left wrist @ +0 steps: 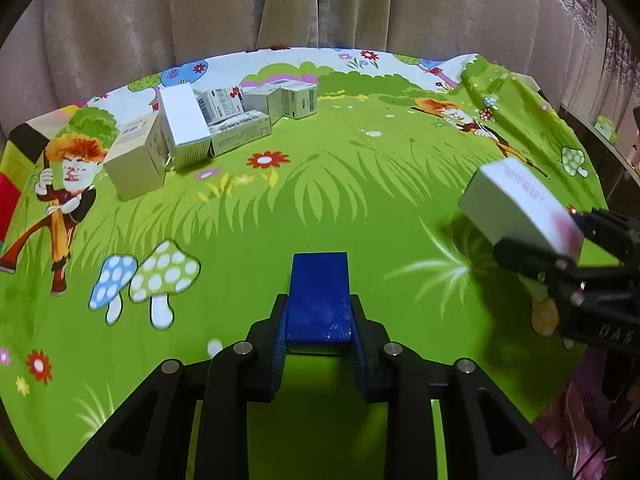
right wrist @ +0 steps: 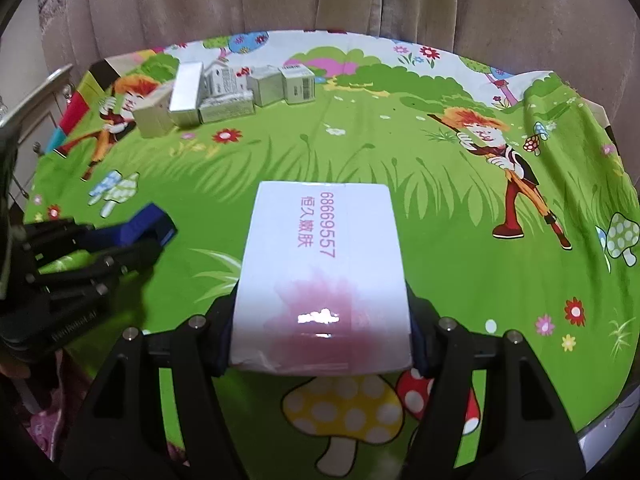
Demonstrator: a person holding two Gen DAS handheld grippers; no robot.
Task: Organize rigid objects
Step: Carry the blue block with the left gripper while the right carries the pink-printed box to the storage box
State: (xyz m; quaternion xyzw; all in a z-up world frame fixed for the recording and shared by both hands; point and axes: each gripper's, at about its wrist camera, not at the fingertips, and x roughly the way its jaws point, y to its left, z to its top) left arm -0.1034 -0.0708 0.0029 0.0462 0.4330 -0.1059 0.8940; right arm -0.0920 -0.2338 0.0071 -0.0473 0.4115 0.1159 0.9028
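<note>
Above green cartoon cloth [left wrist: 320, 200], downward-tilted left gripper [left wrist: 319, 320] clamps blue box [left wrist: 319, 300], right gripper [right wrist: 322, 332] white box [right wrist: 324, 264].

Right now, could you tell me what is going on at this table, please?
A person is tidying boxes with two handheld grippers. The left gripper is shut on a blue box, and the right gripper is shut on a white box with pink print; both boxes are held above the cartoon tablecloth. A cluster of pale boxes already sits at the far left of the table, in front of the curtain.
</note>
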